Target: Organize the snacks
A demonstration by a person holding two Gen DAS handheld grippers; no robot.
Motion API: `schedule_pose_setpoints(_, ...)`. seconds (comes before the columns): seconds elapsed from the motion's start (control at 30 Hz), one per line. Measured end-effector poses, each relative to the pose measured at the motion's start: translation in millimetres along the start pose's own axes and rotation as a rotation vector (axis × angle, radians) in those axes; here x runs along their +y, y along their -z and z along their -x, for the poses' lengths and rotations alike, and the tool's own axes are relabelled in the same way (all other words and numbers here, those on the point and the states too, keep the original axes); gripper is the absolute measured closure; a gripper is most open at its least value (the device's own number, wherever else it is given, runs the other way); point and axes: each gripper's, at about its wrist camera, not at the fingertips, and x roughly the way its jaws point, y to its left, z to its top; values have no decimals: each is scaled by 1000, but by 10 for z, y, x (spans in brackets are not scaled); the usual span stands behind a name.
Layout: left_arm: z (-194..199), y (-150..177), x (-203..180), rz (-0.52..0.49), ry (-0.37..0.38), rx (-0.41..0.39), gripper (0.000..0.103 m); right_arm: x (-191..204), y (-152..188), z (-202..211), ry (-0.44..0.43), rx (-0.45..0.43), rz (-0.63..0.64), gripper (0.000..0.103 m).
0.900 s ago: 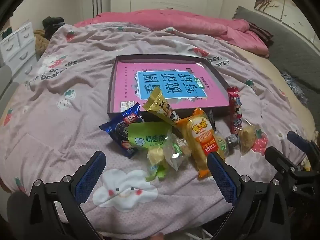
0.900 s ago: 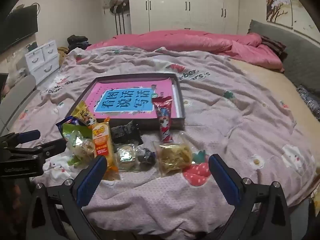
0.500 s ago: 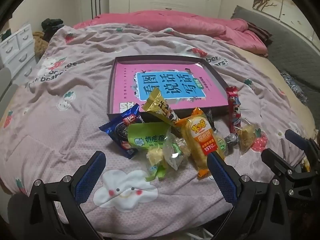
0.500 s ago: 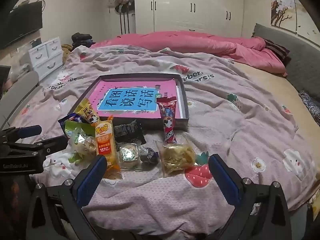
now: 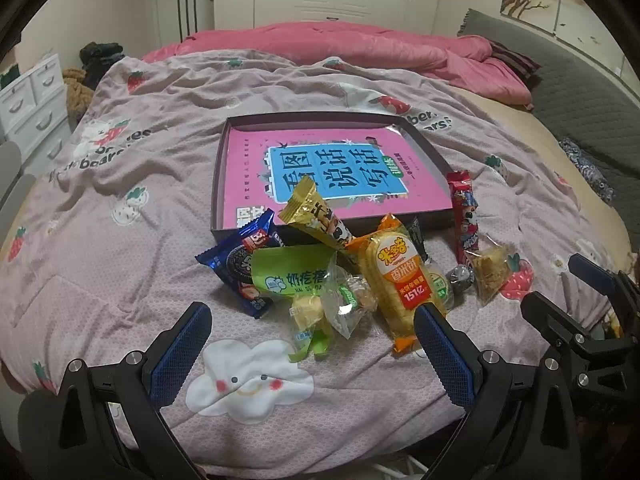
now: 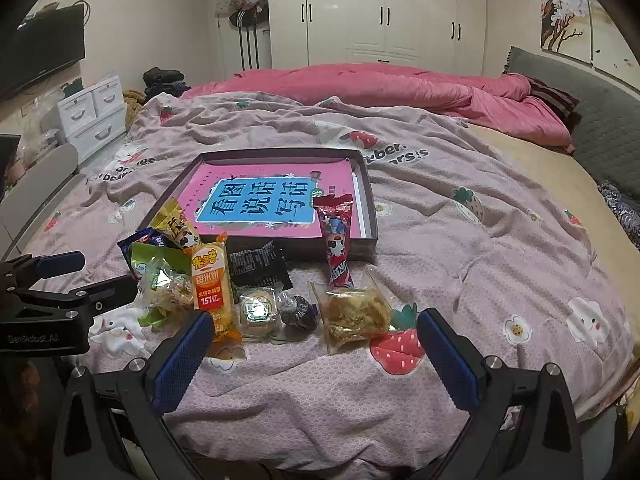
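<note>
The orange snack pack (image 5: pixel 404 280) reads "151亿"; the bedspread (image 5: pixel 120 220) reads "bears".

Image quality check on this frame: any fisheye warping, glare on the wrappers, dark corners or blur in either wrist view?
Left wrist view: strong barrel distortion, black vignette at the corners, glare on the clear wrapper; snacks sharp. Right wrist view: same warping, wardrobe doors bowed, glare on the round cake; dim warm room light, no motion blur.

Snack pile (image 5: pixel 344 280) fronts tray (image 5: pixel 218 184) — blocking.
</note>
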Motion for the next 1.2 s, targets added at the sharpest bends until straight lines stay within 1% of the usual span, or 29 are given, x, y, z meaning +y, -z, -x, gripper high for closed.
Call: schedule_pose_setpoints(1.2, 8, 23, -49, -14, 5, 2, 2, -51, 7, -37, 0, 8, -19, 1)
